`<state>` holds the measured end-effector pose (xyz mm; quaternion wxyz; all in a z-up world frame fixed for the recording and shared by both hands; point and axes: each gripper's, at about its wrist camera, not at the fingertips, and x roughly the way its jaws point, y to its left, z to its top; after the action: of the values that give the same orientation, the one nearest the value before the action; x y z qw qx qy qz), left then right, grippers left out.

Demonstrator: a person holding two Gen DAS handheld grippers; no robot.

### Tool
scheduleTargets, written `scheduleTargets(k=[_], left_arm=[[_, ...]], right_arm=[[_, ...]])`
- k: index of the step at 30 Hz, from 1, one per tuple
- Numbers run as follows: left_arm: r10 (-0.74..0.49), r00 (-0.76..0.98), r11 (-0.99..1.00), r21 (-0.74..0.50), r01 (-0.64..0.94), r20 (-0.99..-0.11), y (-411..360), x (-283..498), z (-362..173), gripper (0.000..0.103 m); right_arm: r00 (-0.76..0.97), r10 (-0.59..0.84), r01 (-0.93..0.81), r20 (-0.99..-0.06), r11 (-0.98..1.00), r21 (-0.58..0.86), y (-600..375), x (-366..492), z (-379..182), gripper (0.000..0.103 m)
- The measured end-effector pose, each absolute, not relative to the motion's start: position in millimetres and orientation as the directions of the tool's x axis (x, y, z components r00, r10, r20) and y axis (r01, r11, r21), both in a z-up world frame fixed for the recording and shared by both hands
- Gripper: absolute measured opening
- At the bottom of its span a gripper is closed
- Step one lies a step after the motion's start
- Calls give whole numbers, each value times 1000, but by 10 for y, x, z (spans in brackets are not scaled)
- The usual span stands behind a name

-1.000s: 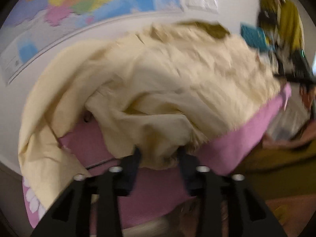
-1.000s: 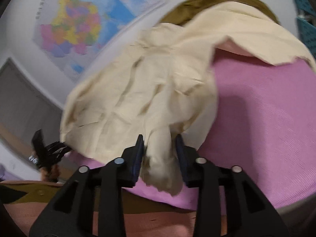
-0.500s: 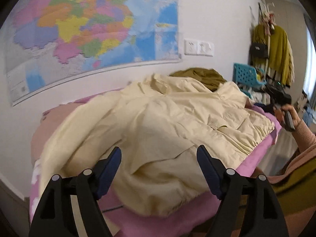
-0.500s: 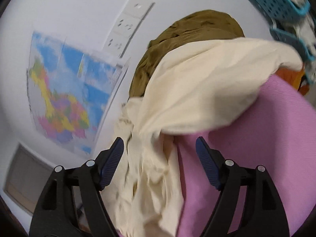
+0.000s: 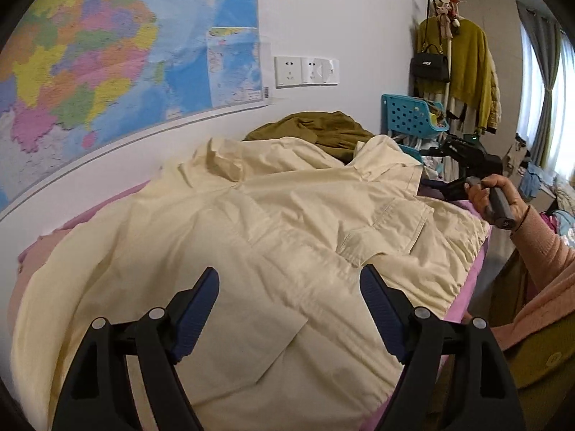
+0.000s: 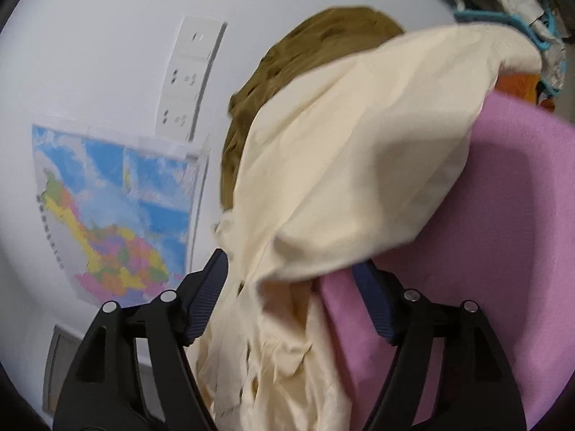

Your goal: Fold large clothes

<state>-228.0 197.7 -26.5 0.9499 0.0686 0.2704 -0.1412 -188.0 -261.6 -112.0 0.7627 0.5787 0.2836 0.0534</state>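
Hovering with jaws spread wide and nothing between them, the left hand-held gripper looks down over the near hem of a cream jacket spread across a bed with a pink cover. The right hand-held gripper, also released, sits low at the bed's far end, where a loose flap of the jacket drapes just ahead of its fingers and appears to brush between them without being pinched. From the left wrist view the right hand grips its tool beside the jacket's collar end, near a chest pocket. The jacket lies open-faced, its long axis running from the left hand-held gripper away toward the right one, so each tool faces one end of the garment: the left nearer the hem, the right nearer the collar and shoulder. An olive garment is heaped behind the jacket against the wall, touching or just under its far edge. A map hangs on the wall above, with sockets beside it and a blue basket past the bed's end. Any next fold likely turns on that end-to-end layout: the cloth lies straight ahead and below the left tool, and directly at the right tool's fingertips, so the right side looks closest to a grasp. Wrinkles across the middle suggest the jacket may need smoothing first.
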Motion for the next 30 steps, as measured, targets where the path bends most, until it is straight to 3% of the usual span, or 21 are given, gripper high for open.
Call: scheduleTargets(k=[2,4,5,7,10,12,15,19,21,22,24,27,30], left_arm=[[-243,809,948,48,316,-535,1951,-2178,-252,78],[-250,804,945,44,323,-540,1918,-2078,-232,78],[-252,804,945,44,325,-539,1908,-2050,-222,78],[-252,802,944,43,326,-541,1904,-2010,-197,78],[-255,801,945,35,325,-542,1946,-1972,-167,78],[-268,803,945,15,326,-533,2000,-1945,-136,78],[-286,805,948,-31,317,-520,2090,-1872,-81,78],[-274,815,959,-78,273,-511,2212,-1734,-37,78],[-268,816,962,-102,253,-513,2279,-1675,-37,78],[-262,813,964,-110,241,-520,2307,-1649,-46,78],[-245,807,969,-121,214,-537,2369,-1614,-69,78],[-219,803,976,-135,173,-554,2484,-1595,-101,78],[-222,797,974,-161,158,-562,2585,-1570,-127,78]], right_arm=[[841,371,276,-393,331,902,-2664,-1803,-1117,61],[845,308,317,-437,369,874,-2724,-1712,-1122,17],[847,285,329,-449,382,864,-2743,-1687,-1121,8],[862,237,318,-447,434,843,-2782,-1702,-1013,5],[889,162,224,-427,660,717,-2539,-1759,-434,5],[899,134,107,-416,855,508,-2083,-1752,102,5],[895,163,-115,-416,984,137,-1115,-1725,614,5],[802,255,-399,-540,901,-168,93,-1631,464,10],[711,257,-523,-655,815,-248,607,-1574,61,23],[667,239,-570,-706,774,-275,781,-1575,-141,38],[583,221,-642,-782,715,-277,958,-1610,-419,49],[517,239,-666,-822,716,-210,914,-1748,-524,52],[448,417,-671,-791,742,12,454,-2001,-172,59]])
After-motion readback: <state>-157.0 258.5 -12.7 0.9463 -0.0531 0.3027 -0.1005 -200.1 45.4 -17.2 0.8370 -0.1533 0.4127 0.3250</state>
